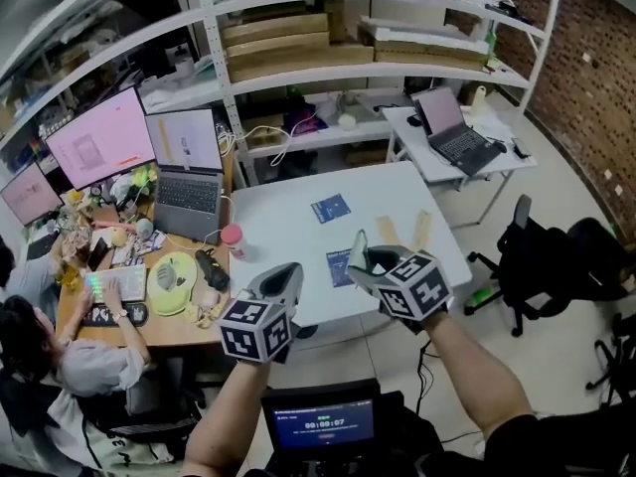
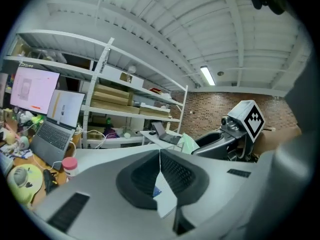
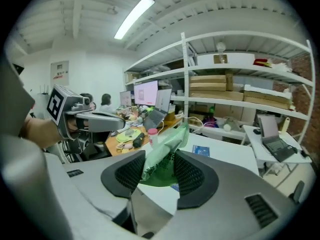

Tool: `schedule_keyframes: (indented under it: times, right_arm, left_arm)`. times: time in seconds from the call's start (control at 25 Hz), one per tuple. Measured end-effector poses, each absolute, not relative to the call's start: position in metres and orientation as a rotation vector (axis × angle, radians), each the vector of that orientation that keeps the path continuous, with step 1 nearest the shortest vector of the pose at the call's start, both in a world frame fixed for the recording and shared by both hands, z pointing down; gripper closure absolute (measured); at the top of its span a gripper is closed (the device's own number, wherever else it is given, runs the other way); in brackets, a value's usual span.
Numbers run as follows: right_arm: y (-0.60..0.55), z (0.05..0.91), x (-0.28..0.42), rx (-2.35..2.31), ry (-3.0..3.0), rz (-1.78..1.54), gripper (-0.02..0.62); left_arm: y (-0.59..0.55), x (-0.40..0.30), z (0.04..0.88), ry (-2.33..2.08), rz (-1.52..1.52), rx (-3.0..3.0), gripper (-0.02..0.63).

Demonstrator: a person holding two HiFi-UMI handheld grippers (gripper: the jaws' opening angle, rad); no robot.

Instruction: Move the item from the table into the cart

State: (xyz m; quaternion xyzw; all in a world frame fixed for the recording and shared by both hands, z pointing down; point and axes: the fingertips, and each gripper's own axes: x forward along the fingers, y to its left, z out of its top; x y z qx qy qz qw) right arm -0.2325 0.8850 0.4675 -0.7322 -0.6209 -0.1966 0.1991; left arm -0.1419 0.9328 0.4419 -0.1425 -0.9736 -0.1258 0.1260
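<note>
Green packet (image 3: 167, 143) sits pinched between the pads of the right tool (image 3: 160, 155), which is closed on its lower half while the upper end sticks out past the jaw tips, leaning left. It looks like thin, crinkly film: light, soft and likely to flop or slide, so a hold across the flat body, as here, seems safer than a hold on a corner or a sealed edge. Squeezing hard could crush whatever is inside.

Just beside it, the left tool (image 2: 160, 156) has its jaws brought together with nothing between them. Both are held in the air over the near edge of the white desk (image 1: 288, 222), where two blue cards (image 1: 330, 208) lie. No cart shows in any view, so the drop-off spot cannot be judged.
</note>
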Motion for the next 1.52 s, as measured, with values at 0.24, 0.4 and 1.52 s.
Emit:
schedule_keyframes:
  times: [0.24,0.4,1.52]
  right_arm:
    - [0.776,0.446,-0.308,-1.783,-2.061,-0.42,0.422]
    - [0.658,0.424,-0.35,-1.559,-2.26,-0.36,0.422]
    - [-0.304,0.337,-0.179,0.25,-2.877,0.018,0.42]
  left_arm:
    - [0.859,-0.226,0.437,-2.898,-0.274,-0.016,0.598]
    - [0.76,-0.288,0.42,-2.902,-0.236,0.298,0.6]
    - [-0.229,-0.269,0.353,-2.095,0.022,2.109,0.603]
